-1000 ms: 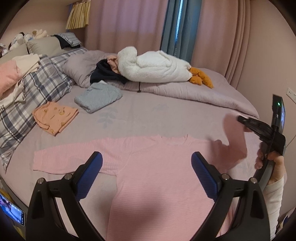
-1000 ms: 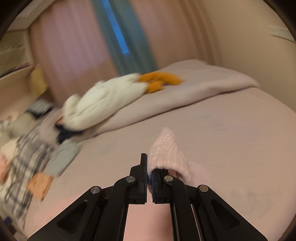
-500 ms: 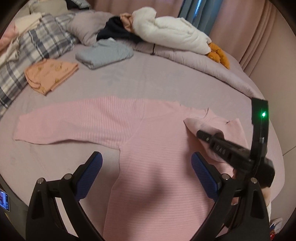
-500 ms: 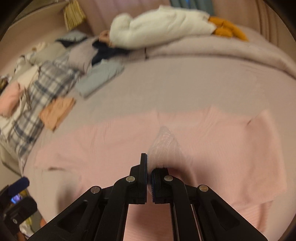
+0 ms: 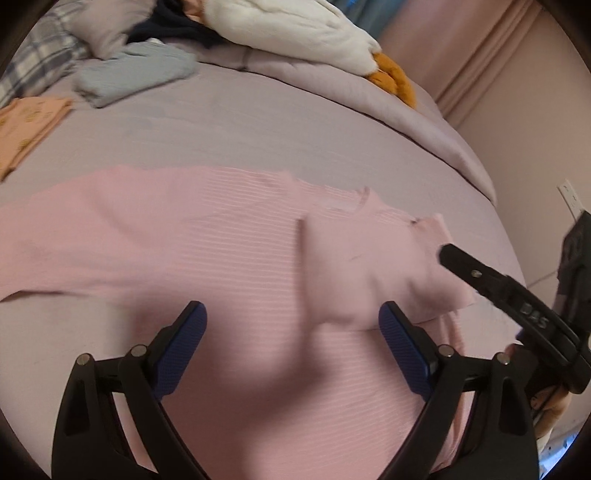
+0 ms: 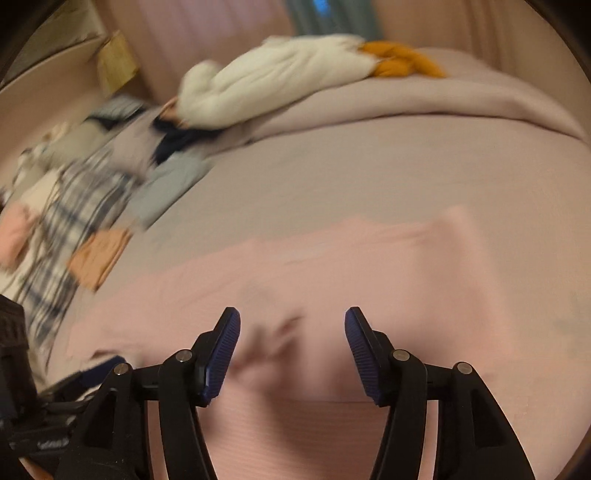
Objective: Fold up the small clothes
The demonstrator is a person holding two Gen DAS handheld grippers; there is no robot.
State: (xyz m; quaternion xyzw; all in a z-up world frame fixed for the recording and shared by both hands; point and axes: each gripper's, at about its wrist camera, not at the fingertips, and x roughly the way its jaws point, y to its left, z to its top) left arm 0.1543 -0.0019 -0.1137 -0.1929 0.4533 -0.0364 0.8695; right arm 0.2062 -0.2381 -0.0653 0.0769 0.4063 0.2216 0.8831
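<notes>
Released since half a second ago, right gripper (image 6: 291, 350) jaws now wide, empty | right sleeve (image 5: 373, 266) folded in at 2 o'clock over pink top (image 5: 207, 240) mid-bed | left gripper (image 5: 291, 350) wide, empty, hovering | left sleeve likely next

Left wrist view low and close over the ribbed pink long-sleeved top (image 5: 229, 251), facing the white plush duck (image 5: 295, 29), right wrist view equally close, sharing both (image 6: 332, 273) (image 6: 273, 77).
</notes>
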